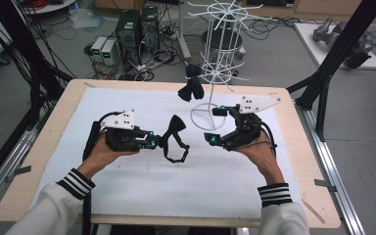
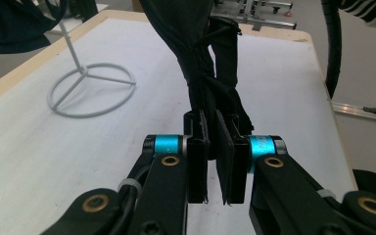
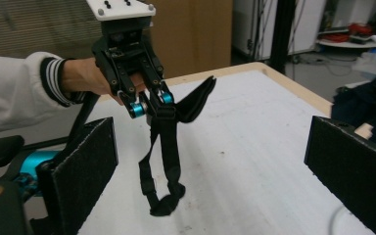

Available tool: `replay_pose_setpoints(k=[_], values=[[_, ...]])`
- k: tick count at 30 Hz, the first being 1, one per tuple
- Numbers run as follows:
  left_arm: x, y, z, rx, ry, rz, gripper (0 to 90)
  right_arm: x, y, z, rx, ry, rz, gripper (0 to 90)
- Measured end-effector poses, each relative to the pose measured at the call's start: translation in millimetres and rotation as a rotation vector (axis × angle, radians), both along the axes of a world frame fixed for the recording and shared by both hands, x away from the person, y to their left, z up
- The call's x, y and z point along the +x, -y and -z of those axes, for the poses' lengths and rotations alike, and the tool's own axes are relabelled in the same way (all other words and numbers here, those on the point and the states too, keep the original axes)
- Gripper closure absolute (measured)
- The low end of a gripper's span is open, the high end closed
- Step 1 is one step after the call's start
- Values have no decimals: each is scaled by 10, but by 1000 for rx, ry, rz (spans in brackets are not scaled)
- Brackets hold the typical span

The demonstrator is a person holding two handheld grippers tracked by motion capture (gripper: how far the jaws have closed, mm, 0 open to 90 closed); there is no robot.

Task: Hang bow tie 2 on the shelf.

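Note:
A black bow tie (image 1: pixel 175 127) hangs in my left gripper (image 1: pixel 158 143), which is shut on its knot while its strap (image 1: pixel 177 155) loops down toward the white mat. In the left gripper view the jaws (image 2: pixel 214 147) pinch the bunched black fabric (image 2: pixel 198 63). My right gripper (image 1: pixel 214 125) is open, a short way right of the tie and facing it. From the right gripper view, wide-apart pads (image 3: pixel 85 169) frame the left gripper (image 3: pixel 151 105), the tie (image 3: pixel 188 103) and its dangling strap (image 3: pixel 162 166). A second dark bow tie (image 1: pixel 191 85) hangs on the white wire rack (image 1: pixel 218 44).
The rack's ring base (image 1: pixel 207 116) stands on the white mat (image 1: pixel 142 191) just behind my right gripper. The mat covers a wooden table (image 1: pixel 24 161). Black frame posts rise at the right, and computers with cables sit on the floor beyond the far edge.

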State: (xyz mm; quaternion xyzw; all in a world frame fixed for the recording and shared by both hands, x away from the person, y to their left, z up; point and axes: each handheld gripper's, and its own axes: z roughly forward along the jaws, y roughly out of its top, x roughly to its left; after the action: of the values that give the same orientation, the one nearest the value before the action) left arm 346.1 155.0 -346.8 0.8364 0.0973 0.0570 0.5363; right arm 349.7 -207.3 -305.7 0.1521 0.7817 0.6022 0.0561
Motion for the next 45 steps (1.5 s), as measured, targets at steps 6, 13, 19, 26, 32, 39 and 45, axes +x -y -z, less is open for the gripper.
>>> replay_pose_setpoints(k=[6, 13, 19, 26, 32, 39, 45], values=[[-4, 41, -22, 5, 13, 22, 832, 69, -172, -56, -59, -27, -48, 50], [-11, 105, -126, 7, 46, 58, 832, 123, -321, -71, -93, -44, -92, 65], [-28, 146, -159, 14, 68, 73, 832, 139, -359, -111, -77, -56, -155, 187], [-54, 189, -168, 18, 83, 94, 832, 155, -397, -110, -97, -85, -186, 288], [-72, 194, -174, 21, 94, 100, 833, 164, -407, -104, -112, -101, -183, 383], [-91, 208, -177, 24, 105, 104, 832, 178, -439, -84, -124, -109, -200, 495], [-93, 211, -176, 21, 111, 109, 832, 163, -465, -100, -123, -73, -236, 782]])
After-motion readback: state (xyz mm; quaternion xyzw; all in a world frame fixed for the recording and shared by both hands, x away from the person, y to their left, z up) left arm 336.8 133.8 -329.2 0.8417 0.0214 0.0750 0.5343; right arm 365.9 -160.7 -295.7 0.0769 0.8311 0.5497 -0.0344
